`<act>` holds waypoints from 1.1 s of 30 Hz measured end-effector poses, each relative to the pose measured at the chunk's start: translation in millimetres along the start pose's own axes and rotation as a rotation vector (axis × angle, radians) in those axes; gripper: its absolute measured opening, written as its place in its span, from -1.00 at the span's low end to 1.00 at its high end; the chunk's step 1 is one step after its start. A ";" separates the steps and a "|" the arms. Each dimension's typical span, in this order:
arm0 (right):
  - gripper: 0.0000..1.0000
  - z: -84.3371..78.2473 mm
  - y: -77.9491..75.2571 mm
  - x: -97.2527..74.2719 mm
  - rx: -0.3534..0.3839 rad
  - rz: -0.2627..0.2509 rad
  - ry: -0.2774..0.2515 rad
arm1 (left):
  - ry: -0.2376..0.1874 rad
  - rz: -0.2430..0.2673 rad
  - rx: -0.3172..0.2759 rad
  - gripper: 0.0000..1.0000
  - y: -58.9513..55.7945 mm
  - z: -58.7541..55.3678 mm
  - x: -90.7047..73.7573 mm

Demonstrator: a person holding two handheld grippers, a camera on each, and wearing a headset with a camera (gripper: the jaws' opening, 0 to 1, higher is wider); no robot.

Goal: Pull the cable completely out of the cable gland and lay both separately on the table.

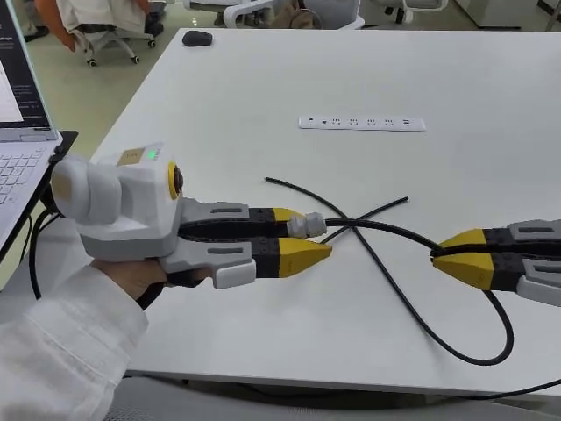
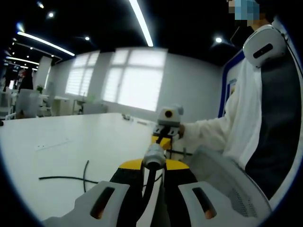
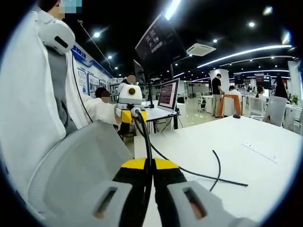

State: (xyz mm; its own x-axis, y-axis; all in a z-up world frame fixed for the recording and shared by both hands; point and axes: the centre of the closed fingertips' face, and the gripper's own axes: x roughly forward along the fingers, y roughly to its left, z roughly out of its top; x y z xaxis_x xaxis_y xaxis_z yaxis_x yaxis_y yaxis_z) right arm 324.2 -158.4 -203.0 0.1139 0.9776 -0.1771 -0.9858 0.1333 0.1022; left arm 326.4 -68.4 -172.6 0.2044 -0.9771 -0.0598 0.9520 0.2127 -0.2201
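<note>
My left gripper (image 1: 312, 233) holds the grey cable gland (image 1: 307, 225) between its yellow fingertips, a little above the white table (image 1: 263, 105). The black cable (image 1: 386, 230) runs from the gland rightwards to my right gripper (image 1: 436, 255), which is shut on it. Past that grip the cable loops over the table near the front edge and back to a free end (image 1: 268, 180). In the left gripper view the gland (image 2: 154, 156) sits between the jaws of the left gripper (image 2: 154, 165). The right gripper view has the cable (image 3: 144, 137) pinched by the right gripper (image 3: 145, 164), leading to the gland (image 3: 135, 112).
A white power strip (image 1: 361, 124) lies mid-table and a dark mouse (image 1: 197, 38) at the far edge. A laptop (image 1: 16, 132) stands left of the table. A second thin black strand (image 1: 377, 210) crosses the cable. Office chairs (image 1: 105, 22) stand behind.
</note>
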 end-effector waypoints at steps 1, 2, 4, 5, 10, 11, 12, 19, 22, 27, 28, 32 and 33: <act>-0.95 -0.4 -0.2 -0.3 0.001 -0.002 0.000 | 0.000 0.000 0.001 -0.67 0.1 0.1 -0.1; -0.95 -0.8 -0.3 -0.6 0.002 -0.004 0.001 | 0.000 0.000 0.003 -0.67 0.0 0.2 -0.2; -0.95 -0.7 0.6 -0.5 0.006 -0.003 -0.001 | 0.001 -0.002 0.005 -0.67 -0.4 0.8 -0.3; -0.95 -0.8 1.2 -0.2 0.007 0.000 0.000 | 0.002 -0.002 0.006 -0.67 -0.6 1.0 -0.2; -0.93 -1.8 -0.4 2.4 0.001 -0.003 0.020 | 0.009 -0.001 0.008 -0.67 -0.4 0.6 -0.2; -0.91 -0.2 -1.1 3.3 -0.004 -0.004 0.018 | 0.007 0.000 0.008 -0.67 -0.2 1.2 -0.4; -0.86 1.4 -1.4 3.8 -0.005 -0.004 0.013 | 0.005 0.000 0.008 -0.67 -0.1 1.8 -0.8; -0.45 20.3 -3.5 17.6 -0.040 -0.001 -0.005 | 0.022 -0.009 0.019 -0.67 -2.0 1.4 1.1; -0.39 32.8 3.2 32.0 -0.079 0.036 -0.022 | 0.028 -0.018 0.022 -0.67 -3.9 -0.2 6.2; -0.37 45.1 14.2 55.2 -0.106 0.098 -0.042 | 0.036 -0.038 0.020 -0.67 -8.8 -2.7 14.5; -0.37 45.5 16.8 59.0 -0.115 0.112 -0.039 | 0.040 -0.044 0.020 -0.67 -10.0 -3.6 15.7; -0.38 48.0 23.1 72.3 -0.125 0.146 -0.042 | 0.056 -0.055 0.020 -0.67 -12.5 -7.7 19.3; -0.40 47.4 24.5 75.4 -0.128 0.156 -0.039 | 0.056 -0.055 0.019 -0.67 -12.7 -8.0 19.4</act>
State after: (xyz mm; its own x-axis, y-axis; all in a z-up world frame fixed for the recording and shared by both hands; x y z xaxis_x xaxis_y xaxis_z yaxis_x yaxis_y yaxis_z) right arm 314.5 -73.7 -167.5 -0.0388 0.9906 -0.1311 -0.9992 -0.0391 -0.0001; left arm 316.5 -90.0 -178.8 0.1387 -0.9850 -0.1027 0.9658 0.1574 -0.2059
